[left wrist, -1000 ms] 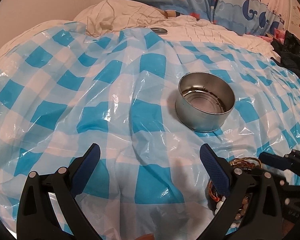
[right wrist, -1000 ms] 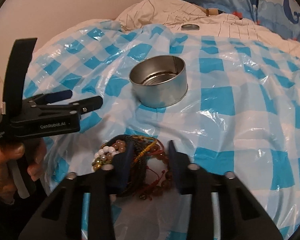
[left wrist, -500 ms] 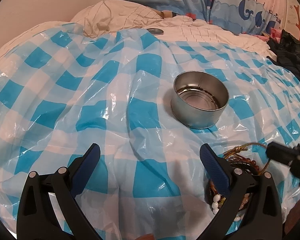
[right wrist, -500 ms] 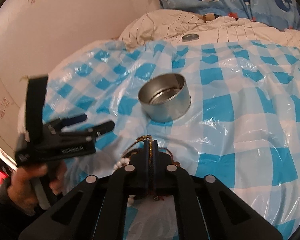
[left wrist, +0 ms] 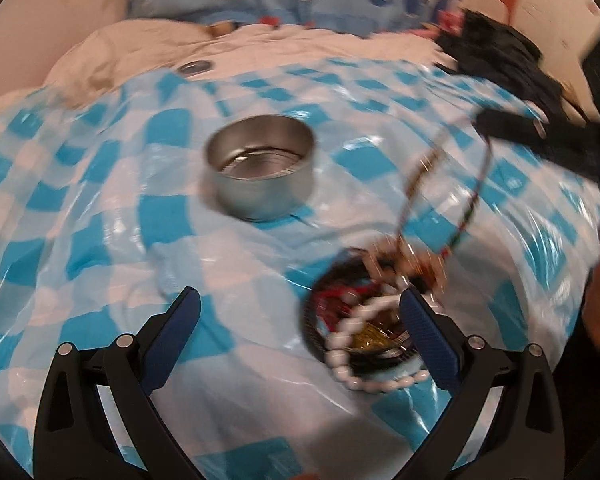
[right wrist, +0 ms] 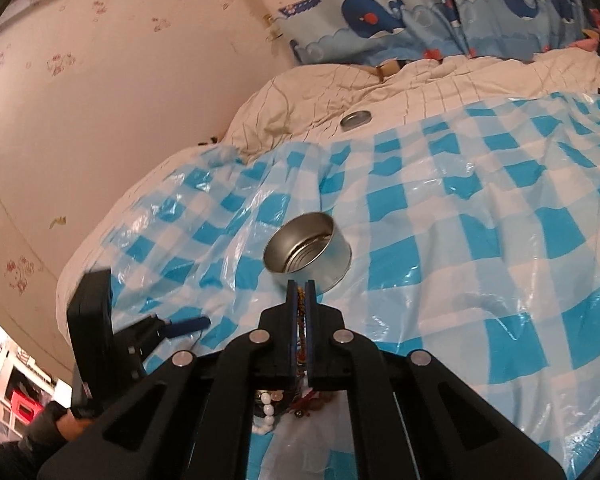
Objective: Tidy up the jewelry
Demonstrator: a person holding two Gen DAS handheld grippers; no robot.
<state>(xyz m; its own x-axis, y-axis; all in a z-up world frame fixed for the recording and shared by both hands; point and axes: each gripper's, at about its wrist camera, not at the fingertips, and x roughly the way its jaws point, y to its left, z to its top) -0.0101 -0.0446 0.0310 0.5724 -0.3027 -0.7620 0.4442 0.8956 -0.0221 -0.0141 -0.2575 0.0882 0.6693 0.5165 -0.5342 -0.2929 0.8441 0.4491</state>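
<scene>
Risen off the checked sheet (right wrist: 480,240) since a second ago: right gripper (right wrist: 300,292), up and away from the bracelet pile (left wrist: 364,320), with jaws that were apart around the pile back then and have just been closing. Now pinched tight on a thin beaded bracelet (left wrist: 466,196), strand visible between the blue pads in the right wrist view. Seen from the left wrist view, stretched in a long loop from the gripper's dark tip at upper right down toward the heap, lower end apparently still tangled in it; too blurred to say for sure.

Swung across as well: left wrist view, so that the pile now sits nearer the middle, just ahead of the right-hand blue finger (left wrist: 424,332). Left gripper (left wrist: 300,320) spread wide, nothing between the fingers, hovering low over the sheet. Also visible at lower left in the right wrist view, gripped by a hand (right wrist: 66,426).

Pile itself: white bead strand (left wrist: 352,356) in front, dark cords, red thread, something gold in the middle. Lying on the blue-and-white plastic sheet, well short of the round metal tin (left wrist: 260,176).

Tin upright, open, with no jewelry visible inside, just beyond the shut right fingertips in the right wrist view. Flat metal lid (right wrist: 355,119) further off, on the cream quilt (right wrist: 420,88) past the sheet's edge. Whale-print fabric (right wrist: 420,12) at the back. Heavy motion blur in the left view.
</scene>
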